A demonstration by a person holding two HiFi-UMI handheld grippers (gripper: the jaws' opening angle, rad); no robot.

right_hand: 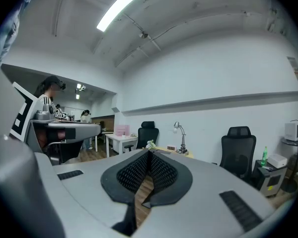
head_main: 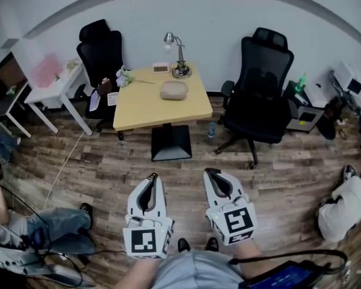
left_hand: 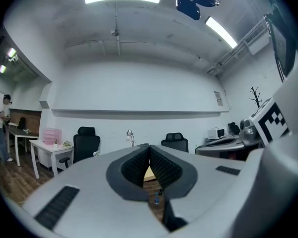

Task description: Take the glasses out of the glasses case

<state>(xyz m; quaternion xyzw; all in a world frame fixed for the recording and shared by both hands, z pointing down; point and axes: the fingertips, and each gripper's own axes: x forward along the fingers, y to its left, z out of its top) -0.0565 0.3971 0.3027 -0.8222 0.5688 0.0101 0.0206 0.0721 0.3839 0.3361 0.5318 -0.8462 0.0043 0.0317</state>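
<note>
A tan oval glasses case lies shut on the yellow table, far ahead of both grippers. No glasses show outside it. My left gripper and right gripper hang side by side over the wooden floor, well short of the table and pointing level towards it. Both are shut with nothing between the jaws. In the left gripper view the left gripper's ribbed pads meet at the tip. The right gripper view shows the right gripper's pads closed the same way, with the table beyond them.
On the table stand a desk lamp, a small clock and flowers. Black office chairs flank it. A bottle stands on the floor. A white desk is at left. People sit at left and right.
</note>
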